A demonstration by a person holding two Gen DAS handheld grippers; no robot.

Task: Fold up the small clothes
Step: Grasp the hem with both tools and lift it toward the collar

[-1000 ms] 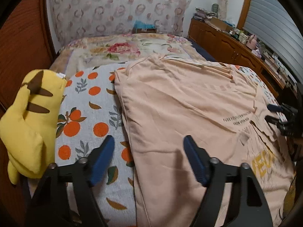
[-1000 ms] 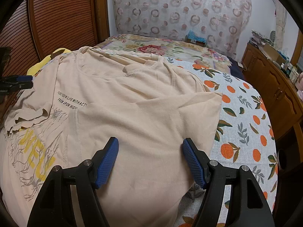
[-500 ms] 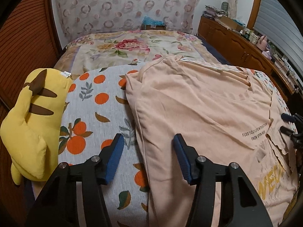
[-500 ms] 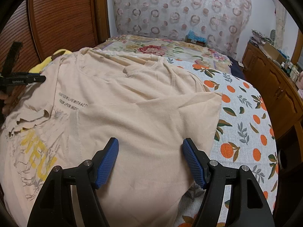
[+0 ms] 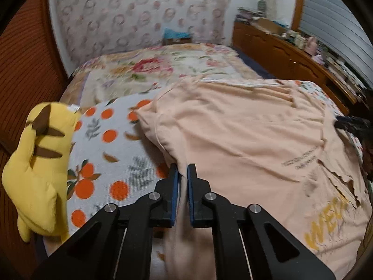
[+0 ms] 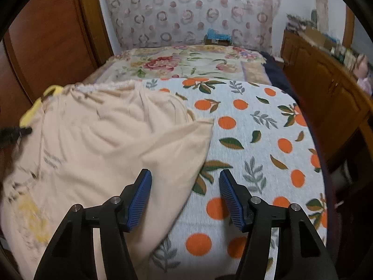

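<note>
While the left gripper (image 5: pixel 182 172) pinches the side edge of the peach T-shirt (image 5: pixel 244 144), the right gripper (image 6: pixel 185 184) hangs spread over the shirt's other edge.

The left blue pads (image 5: pixel 173 182) are nearly together with a fold of cloth drawn up between them; the shirt spreads ahead and to the right of them on the orange-print bedspread (image 5: pixel 105 154), and a yellow plush toy (image 5: pixel 39 170) lies off to their left. In the right wrist view the shirt's corner (image 6: pixel 202 126) lies ahead of the wide-apart fingers (image 6: pixel 139 196), the left one over cloth, the right one over bare bedspread.
</note>
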